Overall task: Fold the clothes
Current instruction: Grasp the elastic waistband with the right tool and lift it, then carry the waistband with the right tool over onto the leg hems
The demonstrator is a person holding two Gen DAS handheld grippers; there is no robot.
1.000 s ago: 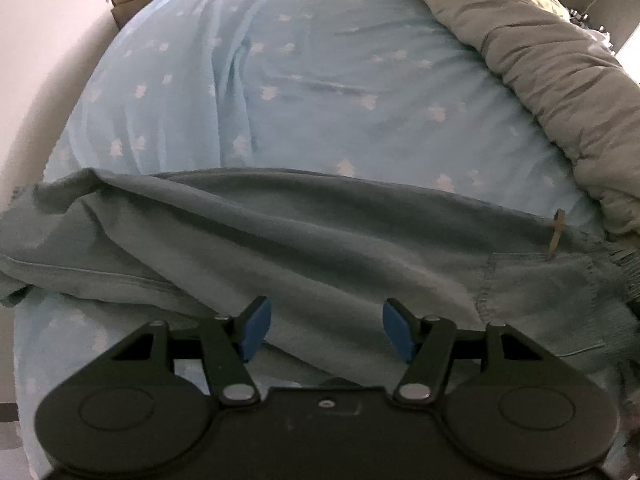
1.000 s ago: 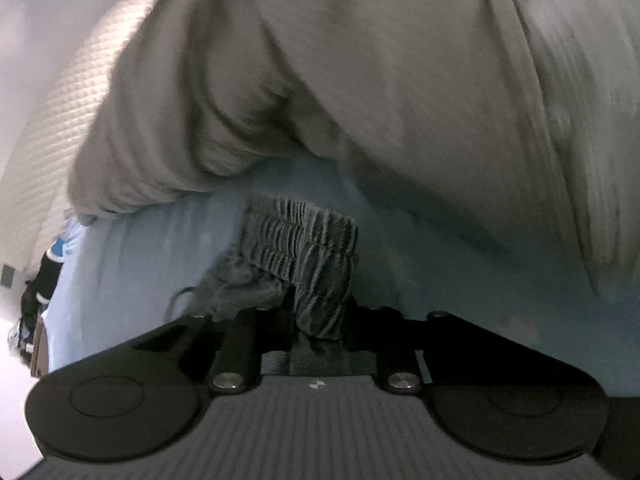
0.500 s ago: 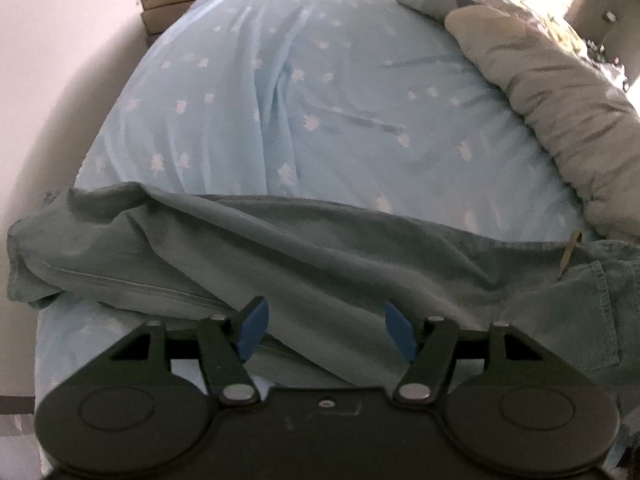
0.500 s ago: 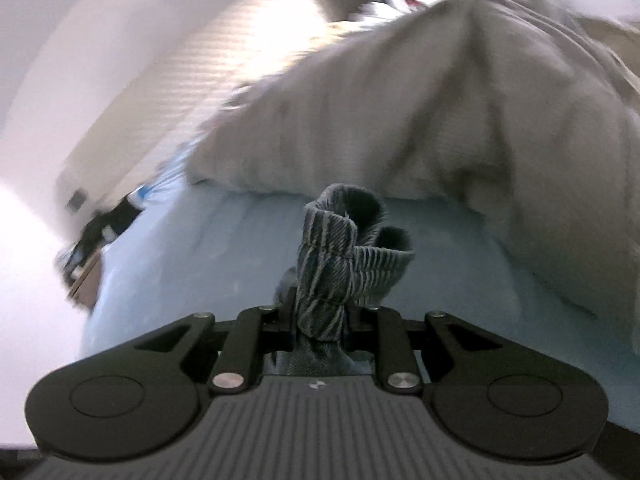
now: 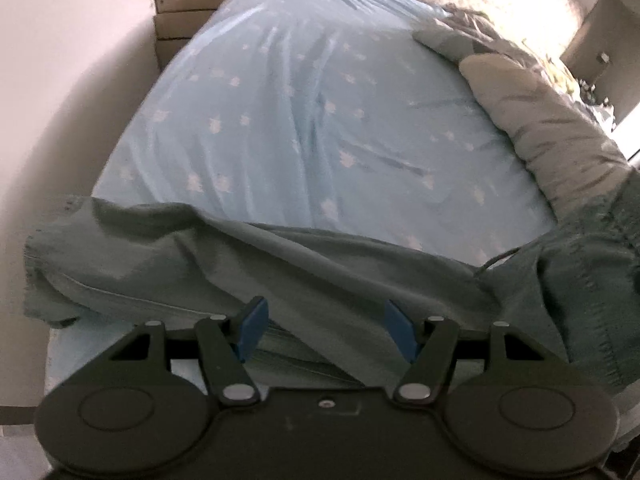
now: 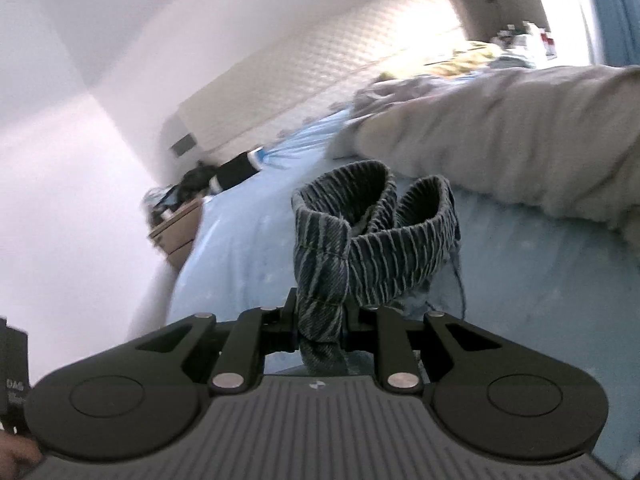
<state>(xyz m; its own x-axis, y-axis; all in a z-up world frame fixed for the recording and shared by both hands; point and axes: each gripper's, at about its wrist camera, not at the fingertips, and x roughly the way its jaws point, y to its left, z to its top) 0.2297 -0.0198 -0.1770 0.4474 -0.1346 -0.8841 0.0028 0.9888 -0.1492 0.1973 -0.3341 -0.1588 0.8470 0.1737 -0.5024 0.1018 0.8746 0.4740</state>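
While the right gripper (image 6: 320, 326) pinches the ribbed elastic waistband (image 6: 372, 236) of the blue-grey trousers (image 5: 304, 276), lifted above the sheet, the left gripper (image 5: 325, 330) hangs with fingers spread, empty, over the legs draped across the near bed edge. Pale blue star-print sheet (image 5: 304, 120) beyond; grey duvet (image 5: 548, 128) bunched right.

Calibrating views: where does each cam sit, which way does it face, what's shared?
Left wrist: on the open left gripper, facing up the bed over the trousers.
Right wrist: on the right gripper, shut on the trousers' waistband; a hand shows at lower left.
Shared: bed, grey duvet, nightstand.
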